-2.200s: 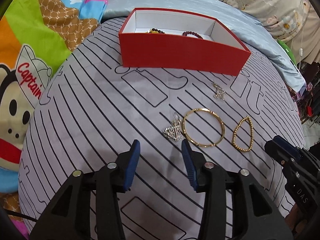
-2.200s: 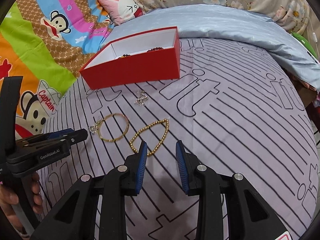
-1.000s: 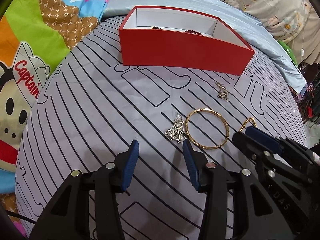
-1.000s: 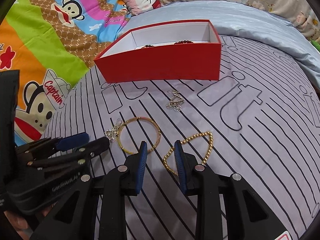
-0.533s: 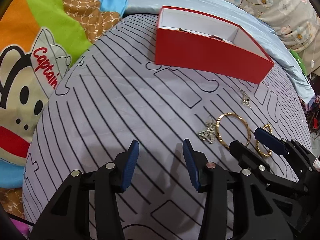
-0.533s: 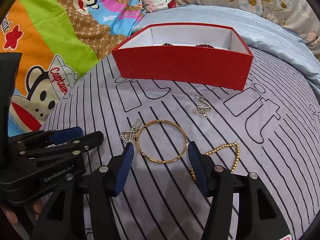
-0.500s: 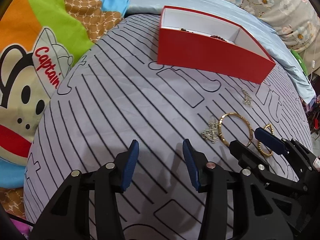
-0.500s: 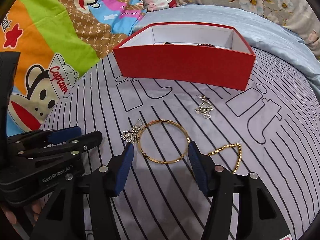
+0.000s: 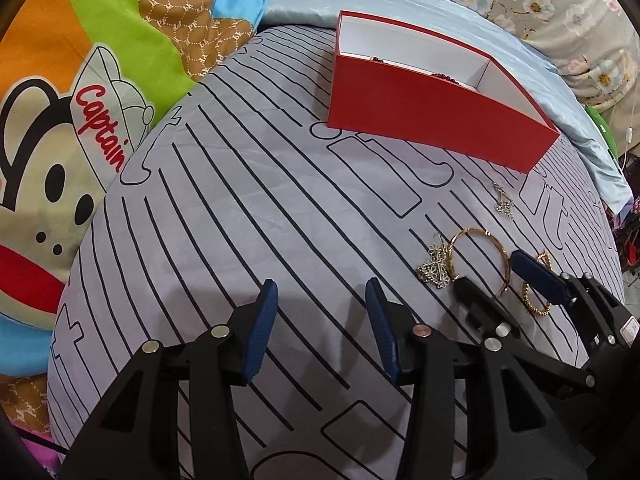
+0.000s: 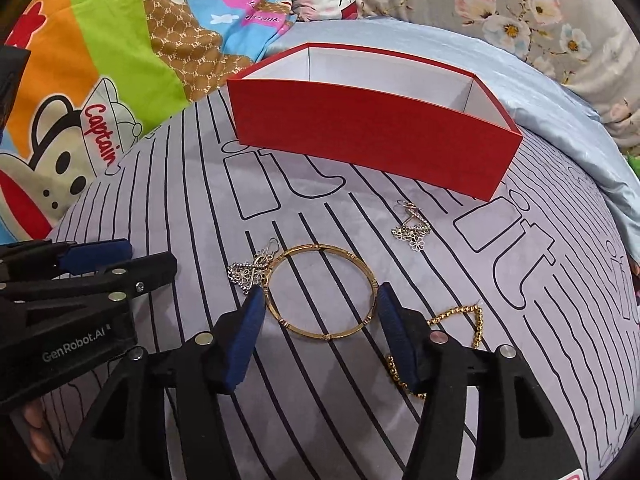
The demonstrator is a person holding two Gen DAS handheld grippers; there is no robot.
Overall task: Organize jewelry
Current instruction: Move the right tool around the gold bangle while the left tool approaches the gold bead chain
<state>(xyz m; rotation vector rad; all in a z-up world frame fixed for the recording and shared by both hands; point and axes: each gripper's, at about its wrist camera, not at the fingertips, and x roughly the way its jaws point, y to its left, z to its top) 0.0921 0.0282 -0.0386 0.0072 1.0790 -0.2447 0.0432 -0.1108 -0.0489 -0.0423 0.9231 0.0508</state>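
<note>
On the striped bedspread (image 10: pixel 200 200), right gripper (image 10: pixel 320 300) jaws wide apart, straddling the gold bangle (image 10: pixel 320 246); left gripper (image 9: pixel 322 292) partly apart, holding nothing

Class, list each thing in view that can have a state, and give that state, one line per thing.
Red box: open, lidless, dark beads inside.
Gold bangle: flat on the cloth.
Gold bead bracelet: on the cloth, outside the box.
Near silver earring: lying beside the bangle.
Far silver earring: lying alone.
Right hand-held gripper: open, straddling the bangle.
Left hand-held gripper: open, empty.
</note>
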